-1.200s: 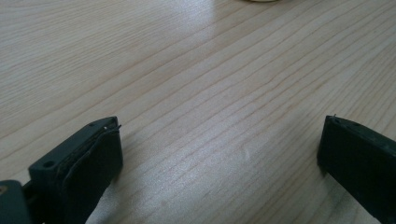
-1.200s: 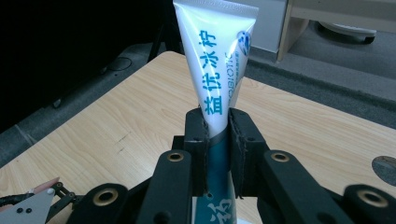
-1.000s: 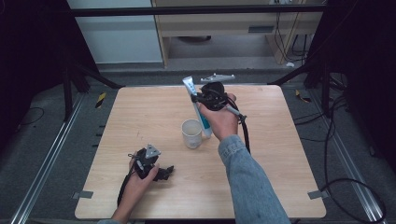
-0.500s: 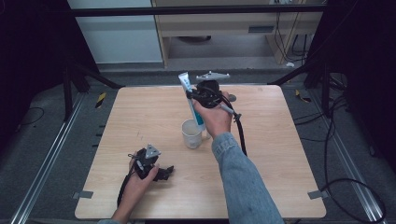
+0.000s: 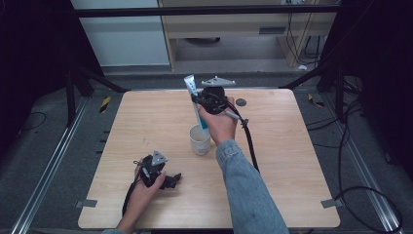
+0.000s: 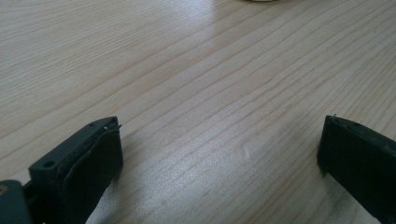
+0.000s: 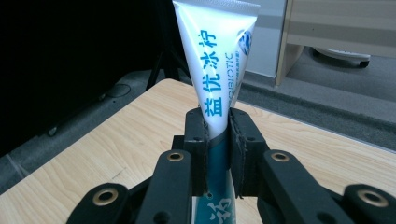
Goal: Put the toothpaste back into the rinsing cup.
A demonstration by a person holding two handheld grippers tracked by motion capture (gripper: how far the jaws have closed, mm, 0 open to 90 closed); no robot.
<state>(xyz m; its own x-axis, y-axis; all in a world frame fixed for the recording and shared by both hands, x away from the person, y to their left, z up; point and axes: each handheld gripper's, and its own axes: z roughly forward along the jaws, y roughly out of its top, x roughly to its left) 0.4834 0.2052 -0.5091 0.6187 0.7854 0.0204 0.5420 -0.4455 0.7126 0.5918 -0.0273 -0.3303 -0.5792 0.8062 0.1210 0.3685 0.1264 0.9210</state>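
A white and blue toothpaste tube (image 5: 197,106) stands nearly upright, its lower end just above a white cup (image 5: 200,141) at the table's middle. My right gripper (image 5: 200,101) is shut on the tube's middle, held above and behind the cup. In the right gripper view the tube (image 7: 217,70) rises between the two closed jaws of that gripper (image 7: 217,140), flat crimped end up. My left gripper (image 5: 171,180) rests on the table near the front left, jaws wide apart with only bare wood (image 6: 210,93) between them.
The wooden table (image 5: 292,146) has a small dark round mark (image 5: 241,102) near its back edge. A cable (image 5: 251,144) trails from the right gripper over the table. Dark frame posts and a light cabinet (image 5: 234,29) stand behind the table.
My right gripper has lifted the toothpaste tube up and toward the table's back, so its lower end has risen from inside the cup to its rim. The left gripper has stayed put.
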